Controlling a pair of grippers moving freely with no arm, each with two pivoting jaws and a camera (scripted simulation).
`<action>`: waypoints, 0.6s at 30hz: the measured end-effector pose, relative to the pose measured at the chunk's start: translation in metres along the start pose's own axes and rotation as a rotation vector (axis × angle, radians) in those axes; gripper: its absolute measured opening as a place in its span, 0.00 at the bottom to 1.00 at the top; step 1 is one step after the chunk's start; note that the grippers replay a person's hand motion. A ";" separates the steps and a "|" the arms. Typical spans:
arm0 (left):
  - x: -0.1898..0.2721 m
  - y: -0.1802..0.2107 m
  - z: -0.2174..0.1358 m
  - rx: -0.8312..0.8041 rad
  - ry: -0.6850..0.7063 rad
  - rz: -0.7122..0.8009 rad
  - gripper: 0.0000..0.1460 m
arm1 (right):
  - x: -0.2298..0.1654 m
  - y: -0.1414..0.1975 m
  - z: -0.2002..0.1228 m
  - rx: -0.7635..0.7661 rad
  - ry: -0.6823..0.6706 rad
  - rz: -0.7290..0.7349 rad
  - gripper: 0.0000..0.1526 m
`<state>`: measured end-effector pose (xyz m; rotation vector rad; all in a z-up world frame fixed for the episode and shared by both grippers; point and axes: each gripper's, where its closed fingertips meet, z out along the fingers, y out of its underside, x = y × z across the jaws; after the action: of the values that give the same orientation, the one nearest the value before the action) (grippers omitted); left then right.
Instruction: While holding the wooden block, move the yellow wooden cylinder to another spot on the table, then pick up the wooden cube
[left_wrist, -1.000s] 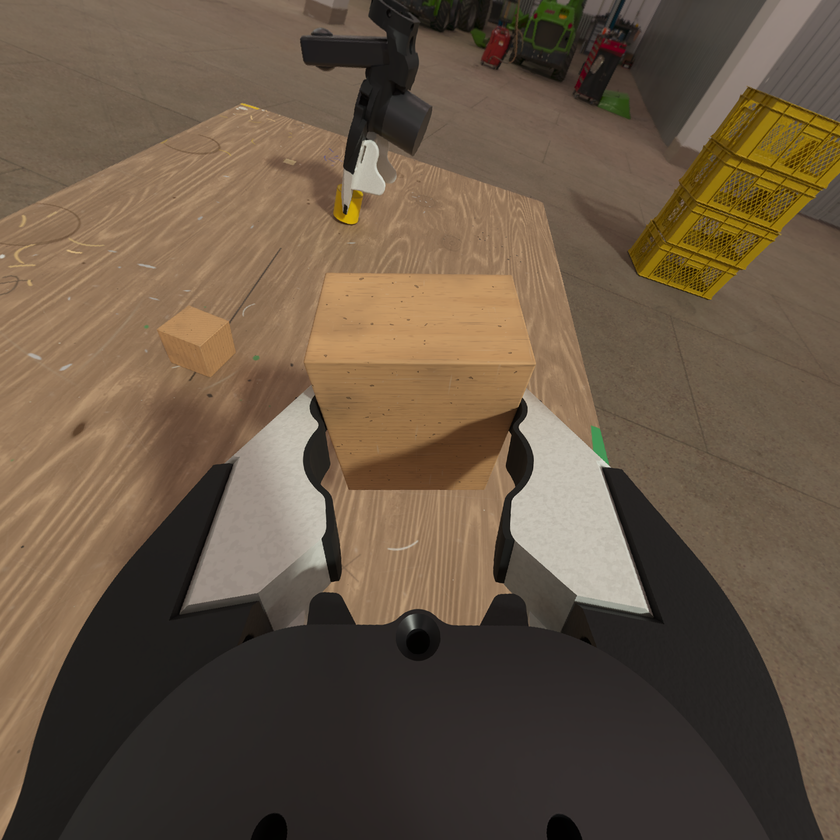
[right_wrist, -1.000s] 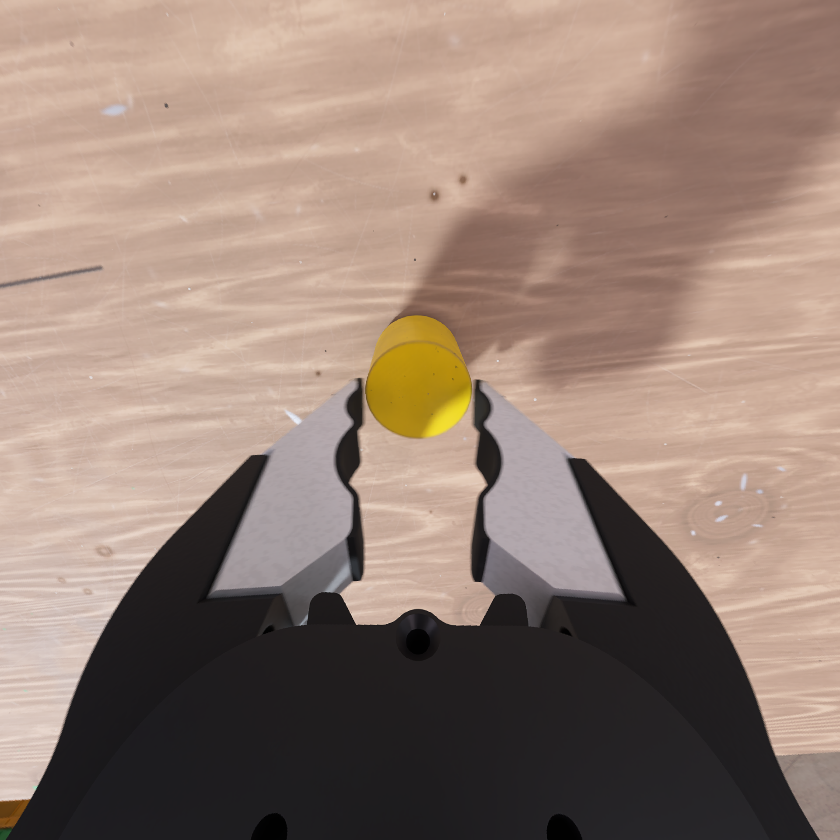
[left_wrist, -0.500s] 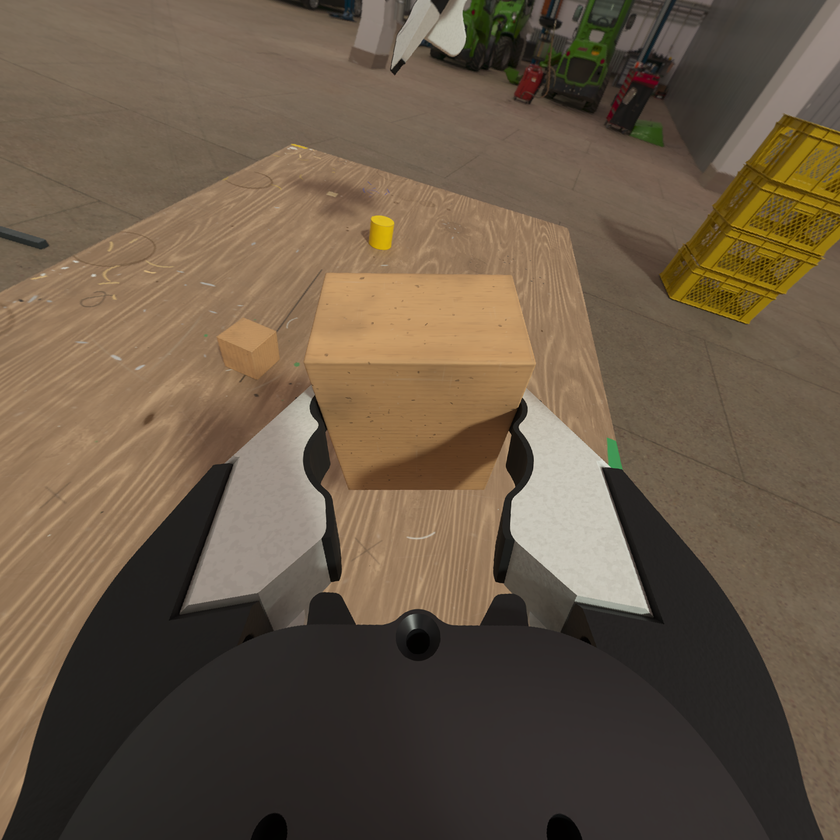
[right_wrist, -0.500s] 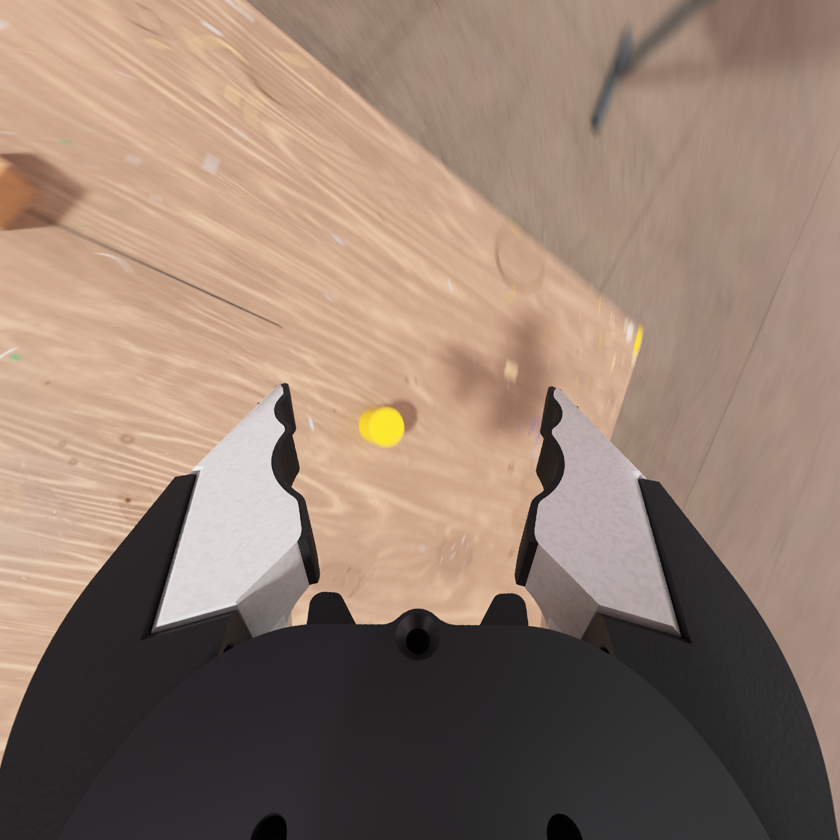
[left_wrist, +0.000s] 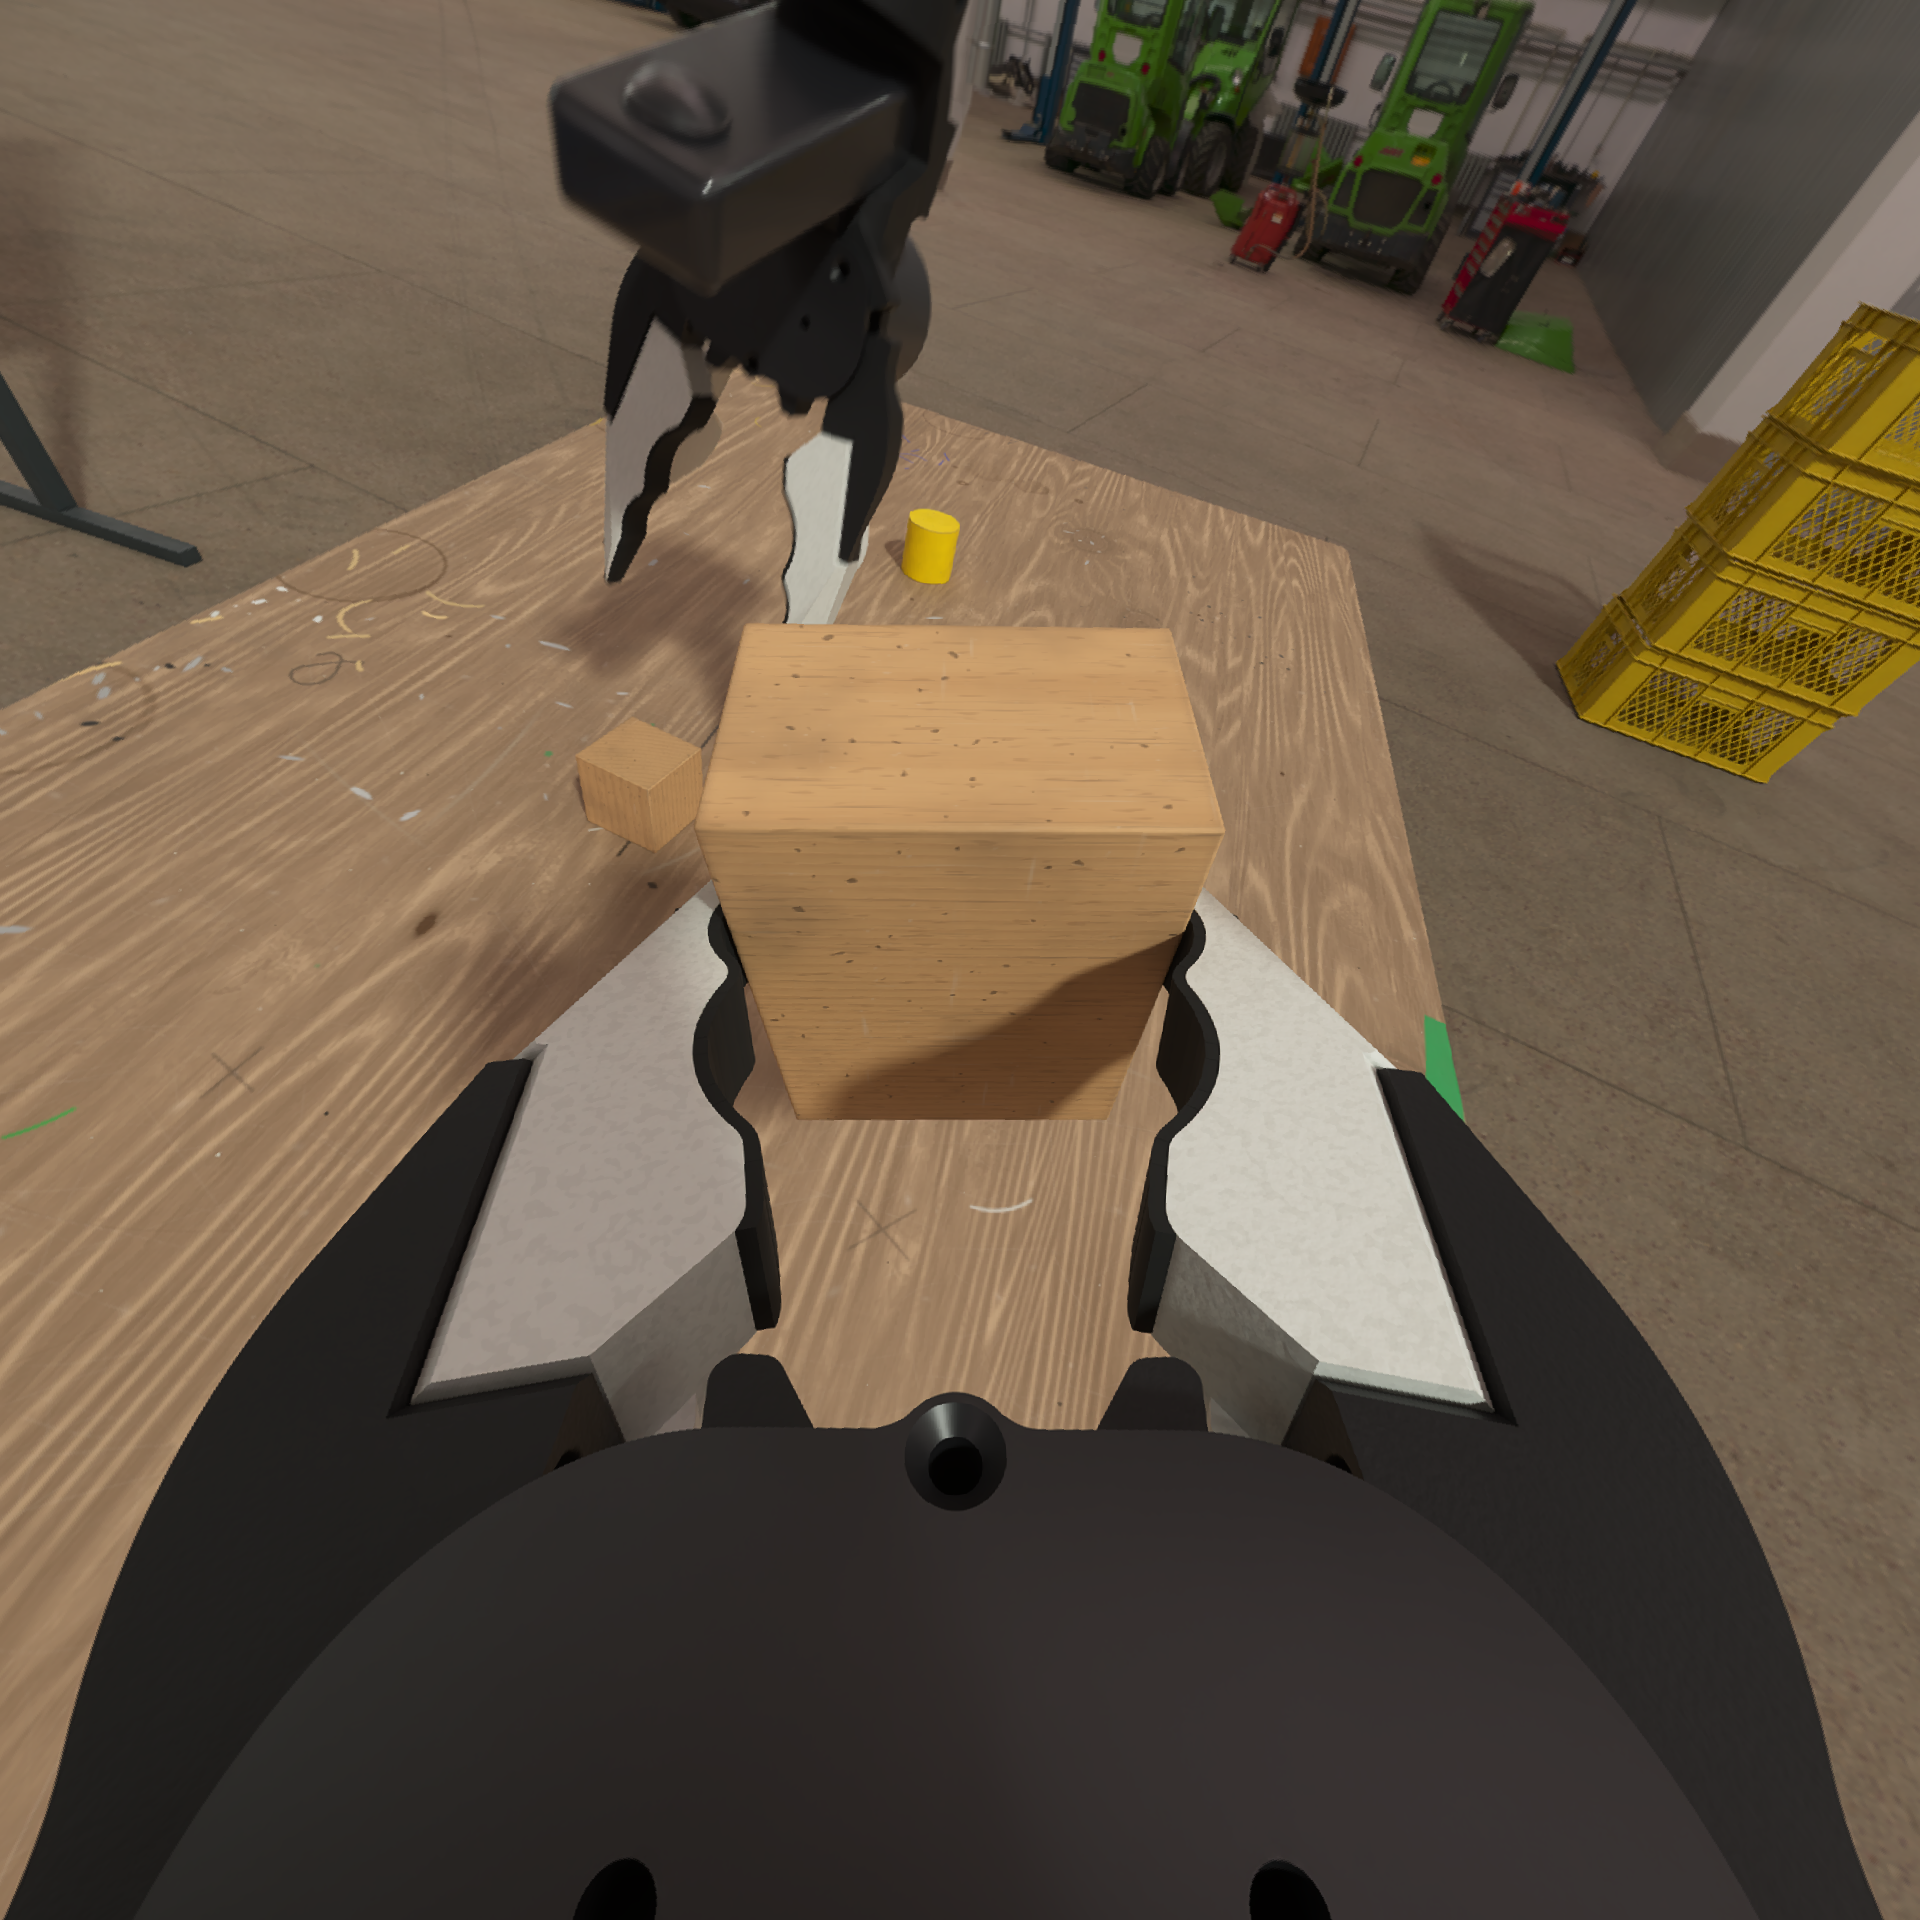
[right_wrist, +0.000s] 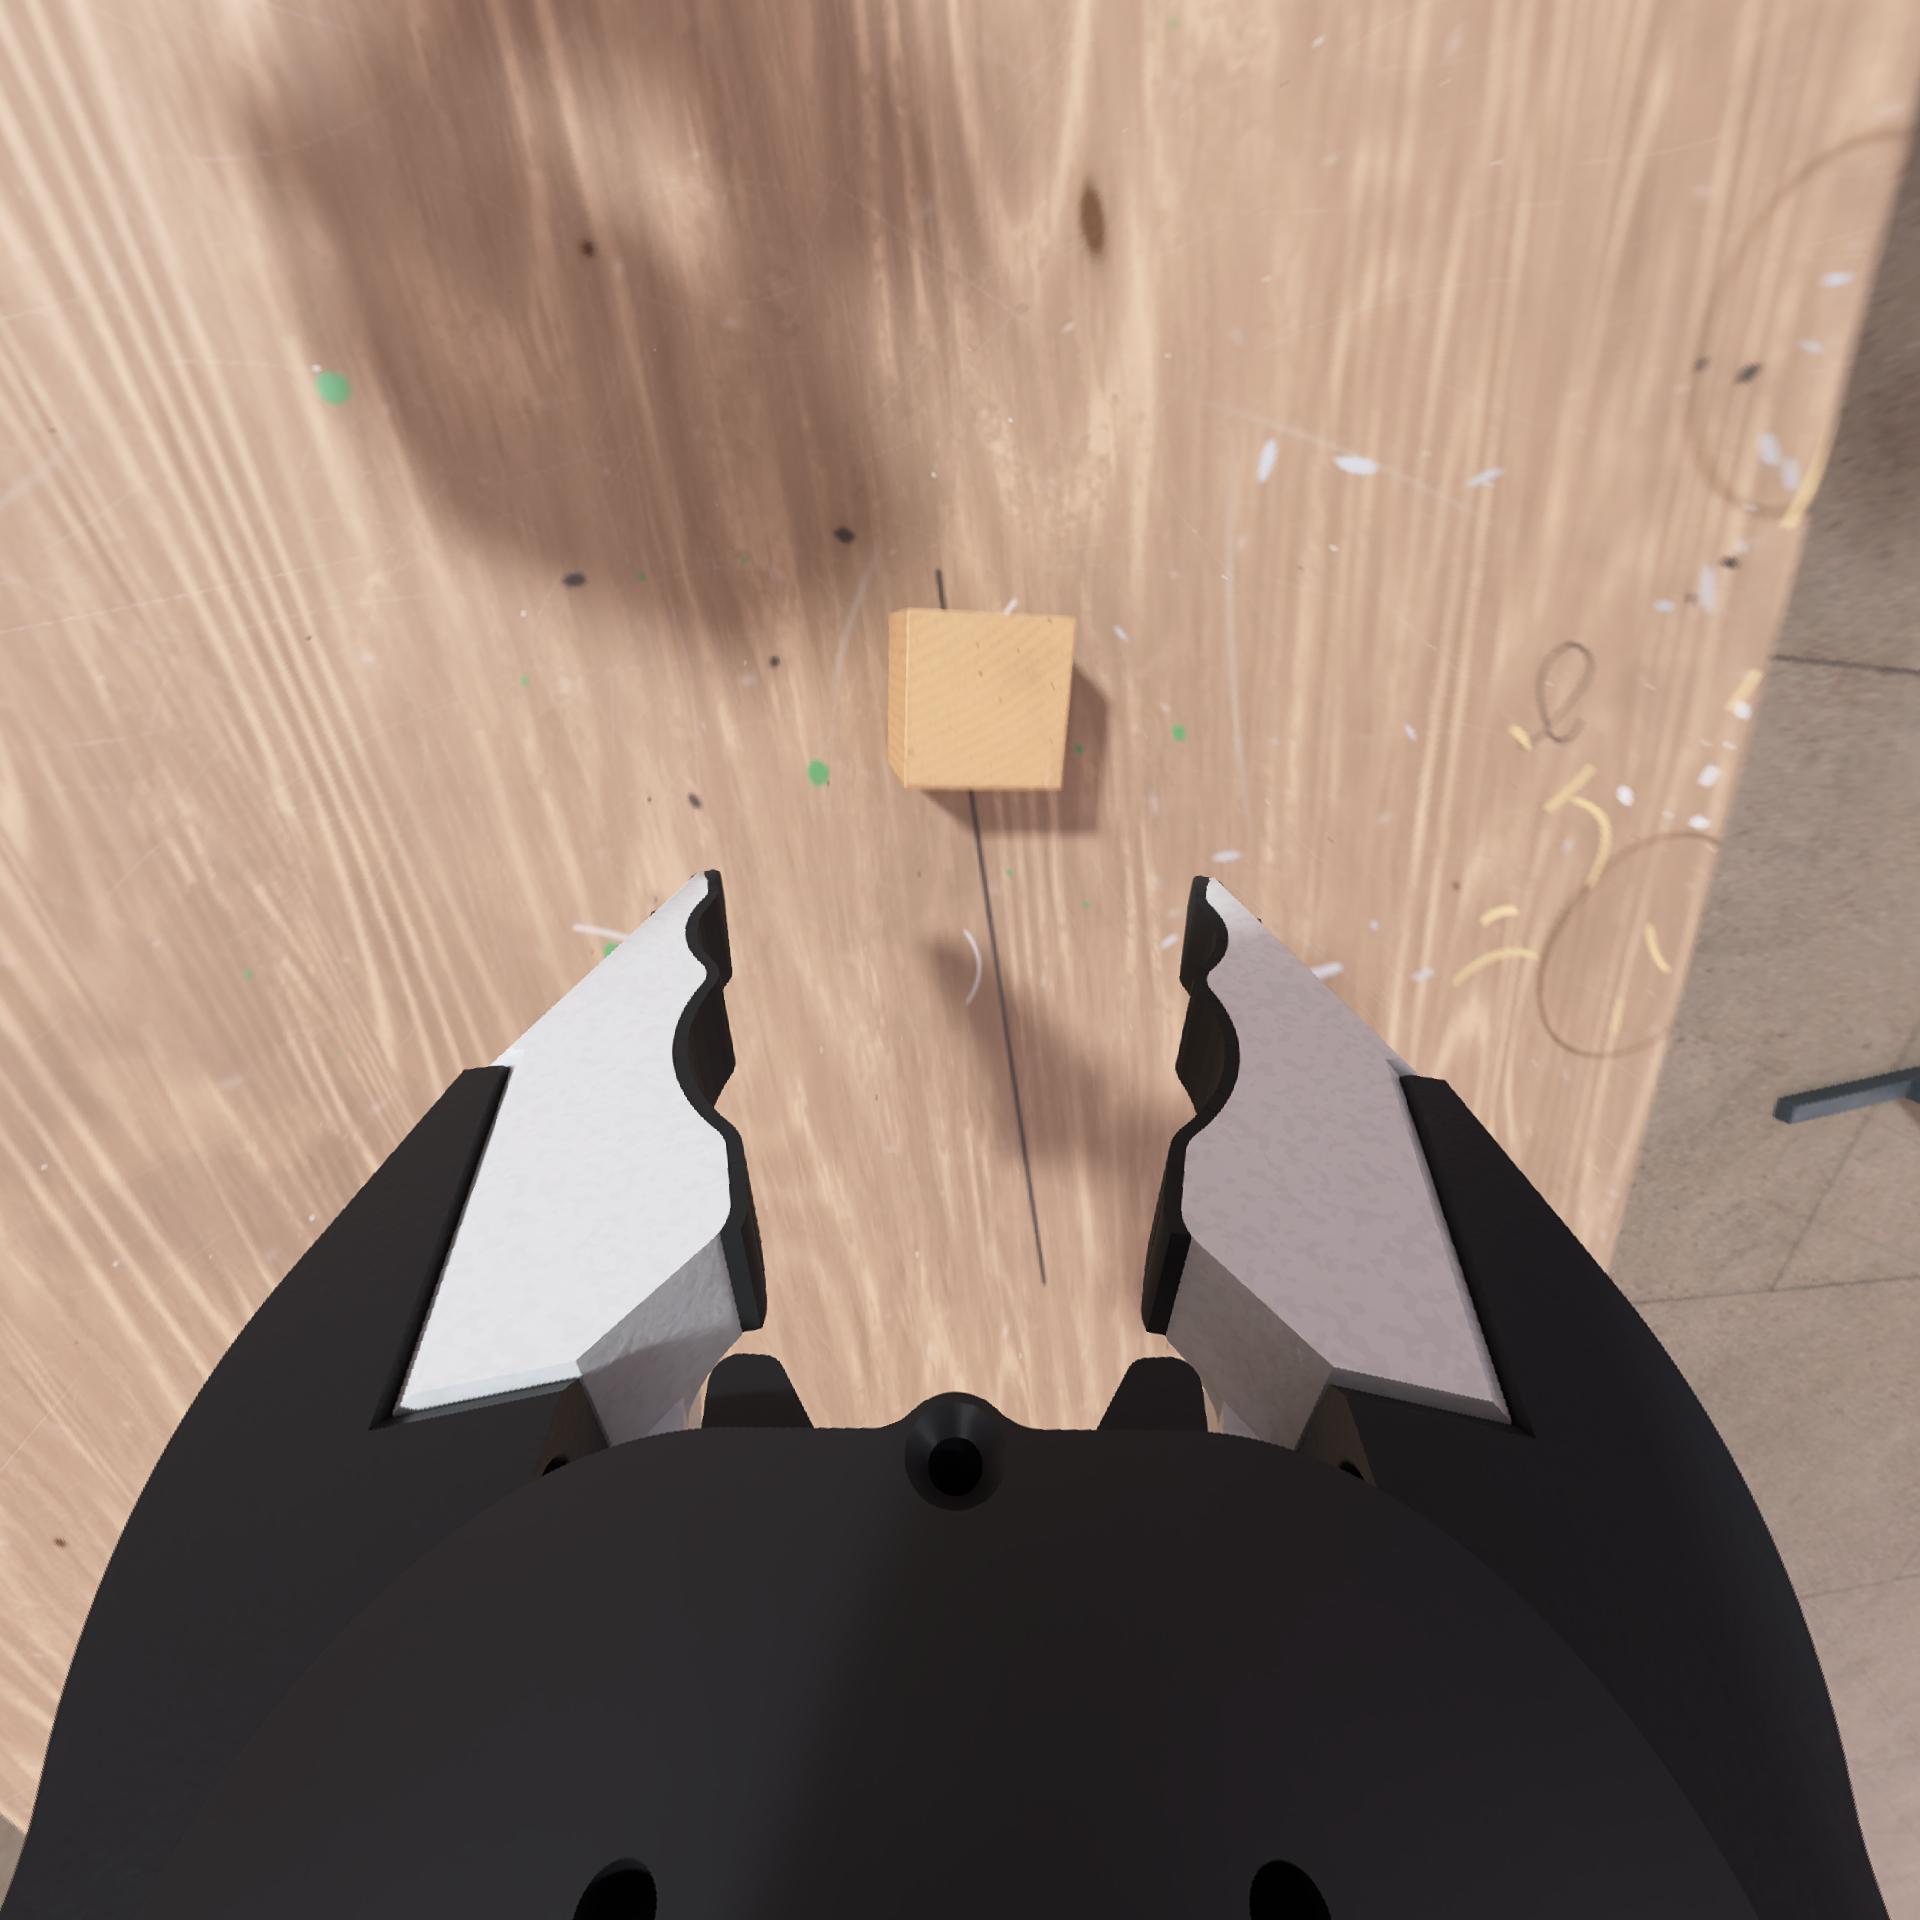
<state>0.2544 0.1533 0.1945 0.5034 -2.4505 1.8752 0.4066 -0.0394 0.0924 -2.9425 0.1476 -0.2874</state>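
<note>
No legible brand, label or writing appears on any object; the table carries only scribbled pencil rings, crosses and paint flecks.

Room: a hall with a grey concrete floor (left_wrist: 312, 260). 2 green vehicles (left_wrist: 1299, 114) stand at the far end, cut off by the top edge. A stack of yellow crates (left_wrist: 1787, 582) sits at right, cut off by the frame edge.

Surface: a plywood table (left_wrist: 260, 935) with strong grain, dark shadows and a thin black line (right_wrist: 1003, 1039).

Left gripper (left_wrist: 954, 997): both fingers are clamped against the sides of the wooden block (left_wrist: 956, 831), which is raised clear of the table. The block hides the fingertips and part of the surface behind it.

Right gripper (right_wrist: 956, 904): fingers spread wide, nothing between them, pointing down at the table. In the left wrist view it (left_wrist: 727, 571) hangs above the far half of the table; its upper body is cut off.

Wooden cube (right_wrist: 980, 698): resting on the table over the black line, ahead of the right gripper's fingertips and apart from them. In the left wrist view the cube (left_wrist: 636, 784) is partly hidden behind the block.

Yellow wooden cylinder (left_wrist: 929, 544): upright on the far part of the table, just beside the right gripper's finger in that view; contact cannot be determined.
</note>
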 end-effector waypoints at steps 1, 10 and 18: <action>-0.001 0.001 0.000 -0.002 -0.001 -0.003 0.54 | 0.000 -0.003 0.010 -0.020 -0.016 -0.003 0.57; -0.011 0.004 0.002 -0.006 -0.001 -0.029 0.54 | -0.001 -0.011 0.059 -0.089 -0.096 -0.006 0.52; -0.012 0.004 0.001 -0.003 0.003 -0.032 0.54 | 0.007 -0.006 0.078 -0.137 -0.112 0.085 0.30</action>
<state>0.2650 0.1562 0.1881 0.5364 -2.4279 1.8593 0.4290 -0.0208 0.0196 -3.0674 0.2872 -0.1031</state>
